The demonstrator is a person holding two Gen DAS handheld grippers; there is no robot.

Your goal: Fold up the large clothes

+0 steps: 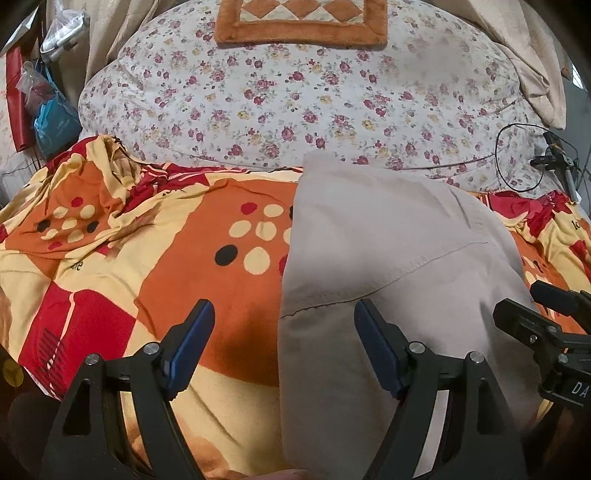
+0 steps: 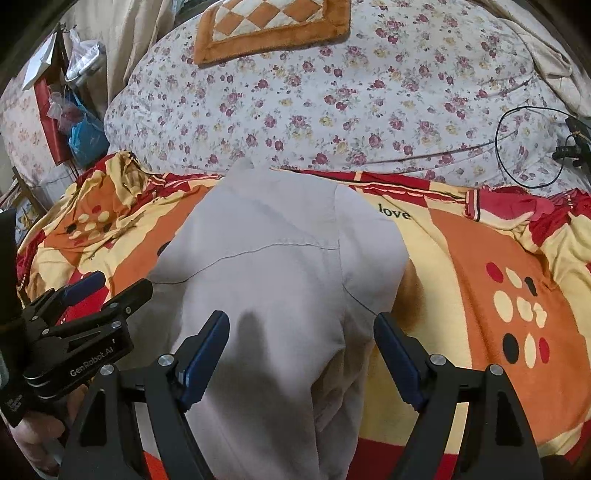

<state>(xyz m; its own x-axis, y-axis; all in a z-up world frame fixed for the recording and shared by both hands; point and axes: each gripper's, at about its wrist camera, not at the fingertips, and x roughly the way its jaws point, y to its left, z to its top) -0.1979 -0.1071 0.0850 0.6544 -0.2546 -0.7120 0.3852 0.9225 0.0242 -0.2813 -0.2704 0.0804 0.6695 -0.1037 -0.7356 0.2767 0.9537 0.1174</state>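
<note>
A beige garment (image 1: pixel 388 258) lies folded into a long strip on the orange, red and yellow bedsheet (image 1: pixel 229 288). My left gripper (image 1: pixel 284 321) hovers open over the strip's left edge, one blue pad above the sheet and the other above the cloth, holding nothing. In the right wrist view the garment (image 2: pixel 280 266) runs up the middle, and my right gripper (image 2: pixel 303 319) stands open above its near part with nothing clamped. The two grippers are side by side: the right gripper (image 1: pixel 532 301) shows at the right edge, and the left gripper (image 2: pixel 118 284) shows at the left edge.
A floral quilt (image 1: pixel 295 92) bulges behind the sheet, with an orange checkered mat (image 1: pixel 299 29) on top. A looped black cable (image 1: pixel 517 158) and a small device lie at the right. Plastic bags (image 1: pixel 55 122) hang at the left. A person's hand (image 2: pixel 40 435) holds the left gripper.
</note>
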